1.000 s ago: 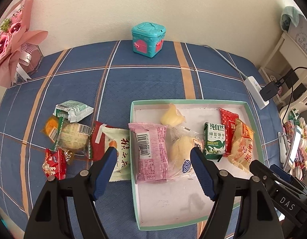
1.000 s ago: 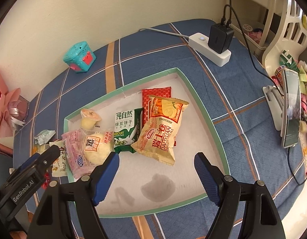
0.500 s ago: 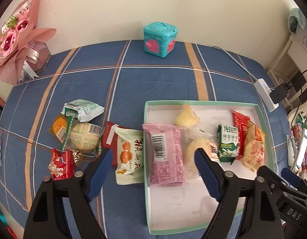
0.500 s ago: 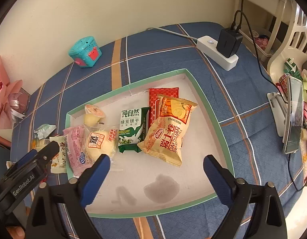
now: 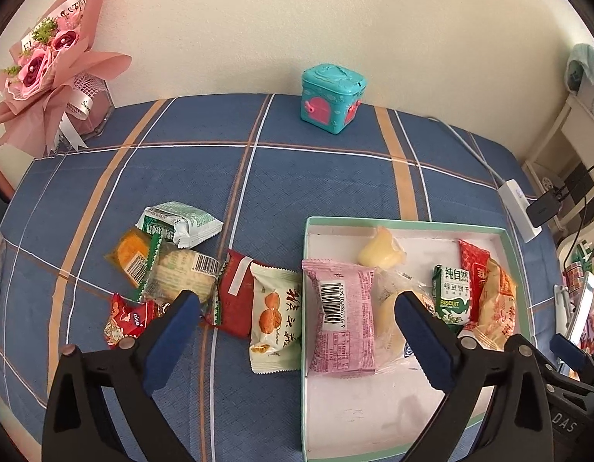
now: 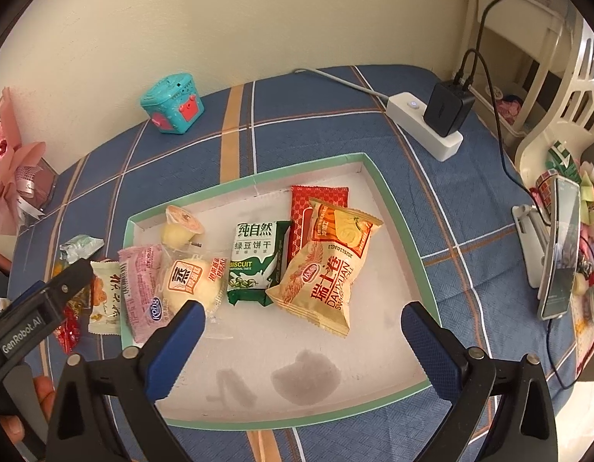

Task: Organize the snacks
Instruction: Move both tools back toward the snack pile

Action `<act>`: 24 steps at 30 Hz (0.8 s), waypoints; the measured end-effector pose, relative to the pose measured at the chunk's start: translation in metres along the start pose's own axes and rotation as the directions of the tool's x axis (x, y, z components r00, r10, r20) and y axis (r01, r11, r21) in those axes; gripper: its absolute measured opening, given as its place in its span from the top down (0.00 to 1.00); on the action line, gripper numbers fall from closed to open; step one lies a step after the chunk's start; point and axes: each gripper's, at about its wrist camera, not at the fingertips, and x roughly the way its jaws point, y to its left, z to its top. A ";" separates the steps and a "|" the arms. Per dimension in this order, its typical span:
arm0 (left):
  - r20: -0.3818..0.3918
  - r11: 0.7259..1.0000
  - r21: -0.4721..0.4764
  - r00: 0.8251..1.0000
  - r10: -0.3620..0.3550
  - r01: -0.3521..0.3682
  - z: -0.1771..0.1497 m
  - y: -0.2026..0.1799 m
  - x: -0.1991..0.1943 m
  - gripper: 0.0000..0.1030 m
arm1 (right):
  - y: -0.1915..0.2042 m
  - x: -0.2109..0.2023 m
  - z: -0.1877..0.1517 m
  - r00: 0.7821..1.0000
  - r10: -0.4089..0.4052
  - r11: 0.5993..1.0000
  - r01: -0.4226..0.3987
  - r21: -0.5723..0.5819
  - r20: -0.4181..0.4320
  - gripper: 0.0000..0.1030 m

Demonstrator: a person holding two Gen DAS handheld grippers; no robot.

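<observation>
Over the tray edge: I am holding the left gripper with its jaws spread wide and nothing between them, hanging above the line where the tray meets the cloth.
Left gripper shift: across the last second I am drifting it leftward, so more of the loose pile is coming into its view and the tray is sliding toward the right of the picture.
Right gripper: I am keeping the right gripper spread apart and empty too, and over the same second I am pulling it back and up from the tray floor, so the tray is looking smaller beneath it.
Meaning for the task: judging by this, I am turning from the filled tray to the snacks outside it, and the cream nut packet just beside the tray wall seems the likely next pick.
Snacks in tray: a pink packet, a clear-wrapped bun, a jelly cup, a green biscuit packet, a red packet and a yellow roll packet are lying in a row.
Snacks outside: a dark red packet, a round cake in clear wrap, an orange sweet, a green-and-white packet and a small red packet are lying bunched on the blue plaid cloth, several overlapping.
Look of the packets: all are looking light, crinkly and soft.
</observation>
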 end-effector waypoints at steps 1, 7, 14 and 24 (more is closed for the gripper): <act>0.003 1.000 0.002 1.000 0.001 -0.001 0.000 0.001 -0.001 0.02 | 0.001 0.000 0.000 1.000 0.004 1.000 -0.004 0.000 0.003 0.00; 0.006 0.998 0.014 0.998 0.056 -0.056 0.001 0.016 -0.002 0.02 | 0.011 -0.001 0.002 1.000 0.028 1.000 -0.028 0.007 0.013 0.00; 0.035 0.992 -0.054 0.992 0.119 -0.117 0.004 0.048 -0.012 0.02 | 0.037 -0.004 0.002 0.999 0.038 0.999 -0.038 -0.028 0.017 0.00; -0.014 0.975 -0.119 0.982 0.187 -0.187 0.001 0.107 -0.015 0.02 | 0.094 -0.006 -0.002 0.998 0.050 0.989 -0.045 -0.144 0.031 0.00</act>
